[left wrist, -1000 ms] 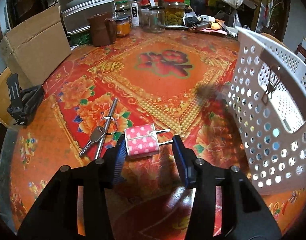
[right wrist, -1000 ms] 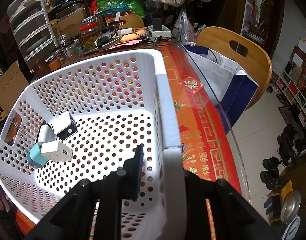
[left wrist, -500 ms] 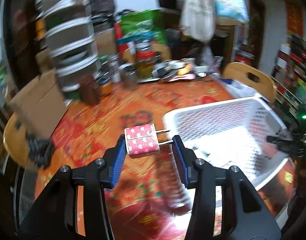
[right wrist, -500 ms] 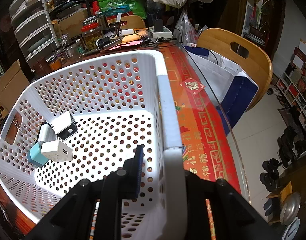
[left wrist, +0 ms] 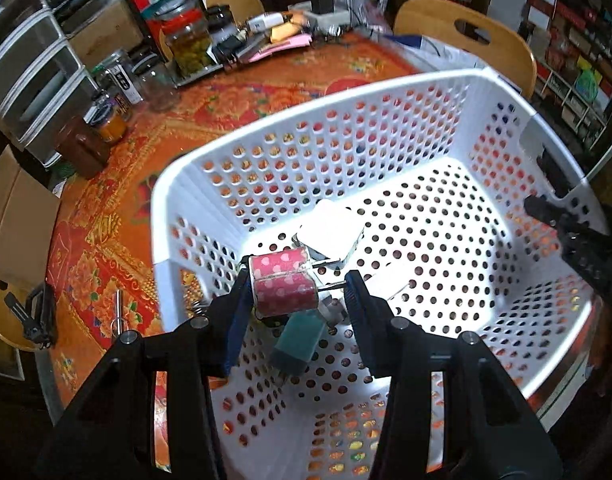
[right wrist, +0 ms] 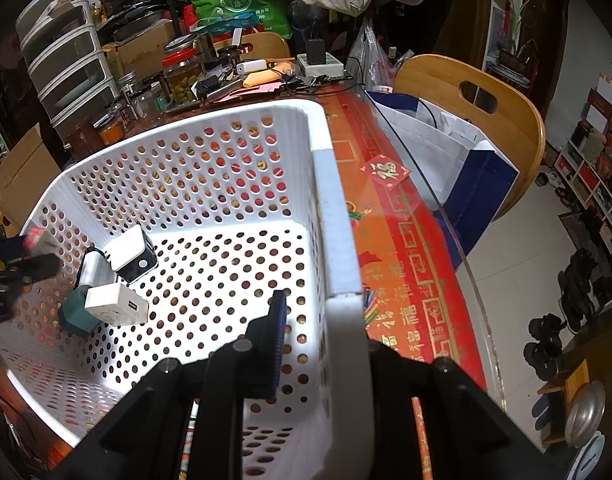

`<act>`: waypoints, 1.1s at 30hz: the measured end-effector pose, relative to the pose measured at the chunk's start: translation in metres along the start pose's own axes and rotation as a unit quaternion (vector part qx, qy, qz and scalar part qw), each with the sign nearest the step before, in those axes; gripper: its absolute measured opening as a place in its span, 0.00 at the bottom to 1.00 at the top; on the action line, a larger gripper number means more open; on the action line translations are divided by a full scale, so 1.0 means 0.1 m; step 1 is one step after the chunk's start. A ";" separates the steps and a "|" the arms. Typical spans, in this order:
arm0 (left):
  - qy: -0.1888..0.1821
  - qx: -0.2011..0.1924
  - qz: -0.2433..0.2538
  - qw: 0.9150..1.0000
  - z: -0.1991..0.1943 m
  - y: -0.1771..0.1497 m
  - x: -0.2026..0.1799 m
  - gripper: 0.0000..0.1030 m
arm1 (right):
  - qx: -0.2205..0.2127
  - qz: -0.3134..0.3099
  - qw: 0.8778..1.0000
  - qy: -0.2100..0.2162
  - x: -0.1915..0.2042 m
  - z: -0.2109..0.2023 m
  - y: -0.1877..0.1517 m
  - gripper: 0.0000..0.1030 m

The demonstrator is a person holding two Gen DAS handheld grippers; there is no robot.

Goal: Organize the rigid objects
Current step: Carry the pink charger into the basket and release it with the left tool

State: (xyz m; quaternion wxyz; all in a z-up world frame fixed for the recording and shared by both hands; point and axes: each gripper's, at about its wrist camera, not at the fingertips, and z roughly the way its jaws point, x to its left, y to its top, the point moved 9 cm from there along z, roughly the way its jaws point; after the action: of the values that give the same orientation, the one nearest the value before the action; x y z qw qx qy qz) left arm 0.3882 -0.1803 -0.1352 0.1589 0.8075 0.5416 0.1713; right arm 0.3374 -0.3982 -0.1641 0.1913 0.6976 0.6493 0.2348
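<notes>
The left gripper (left wrist: 300, 294) points down into the white perforated basket (left wrist: 385, 92) from its near-left corner, its two blue-padded fingers (left wrist: 238, 320) clamped on a pink heart-patterned charger plug (left wrist: 284, 286). The plug lies crosswise between the pads, its metal prongs pointing toward three o'clock and touching the right pad. It hangs in the air above the basket floor, over the cluster of chargers already lying there: a white charger cube (left wrist: 331, 236) at twelve o'clock from the plug and a teal charger (left wrist: 298, 342) at six o'clock, just below the grip.

The right gripper (right wrist: 325, 340) comes in low from six o'clock in its own view and straddles the basket's right-hand wall (right wrist: 333, 240), one blue pad (right wrist: 276, 340) inside the basket and the other finger outside, pinching the rim between them. From here the white charger cube (right wrist: 132, 254), a flat white USB charger (right wrist: 116, 304) and the teal charger (right wrist: 78, 312) sit together at nine o'clock on the basket floor, and the left gripper shows as a dark blur at the far left edge.

The basket rests on a red floral tablecloth (left wrist: 118, 208). A key on a ring (left wrist: 116, 312) lies on the cloth at nine o'clock from the plug, outside the basket.
</notes>
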 end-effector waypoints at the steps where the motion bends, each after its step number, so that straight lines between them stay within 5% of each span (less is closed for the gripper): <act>1: 0.002 0.005 0.003 1.000 0.04 -0.01 -0.02 0.42 | 0.000 0.000 1.000 0.001 0.00 0.00 0.00 0.19; 19: 0.025 0.037 0.024 0.999 0.34 -0.05 -0.04 0.44 | -0.001 -0.001 1.000 0.006 0.01 0.01 0.00 0.21; 23: 0.018 0.023 0.020 0.999 0.27 -0.02 -0.03 0.65 | 0.000 -0.001 1.000 0.006 0.01 0.01 0.00 0.21; 30: 0.001 -0.100 -0.024 0.995 -0.62 -0.09 0.30 0.70 | 0.000 -0.001 1.000 0.006 0.01 0.01 0.00 0.21; 33: 0.022 -0.177 -0.067 0.982 -1.24 -0.25 0.83 1.00 | 0.001 -0.002 1.000 0.005 0.01 0.02 -0.02 0.21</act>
State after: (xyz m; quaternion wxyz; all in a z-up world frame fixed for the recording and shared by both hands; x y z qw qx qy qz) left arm 0.3414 -0.0856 -0.0276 0.2985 0.7244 0.5593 0.2707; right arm 0.3369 -0.3971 -0.1666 0.1873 0.6954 0.6518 0.2376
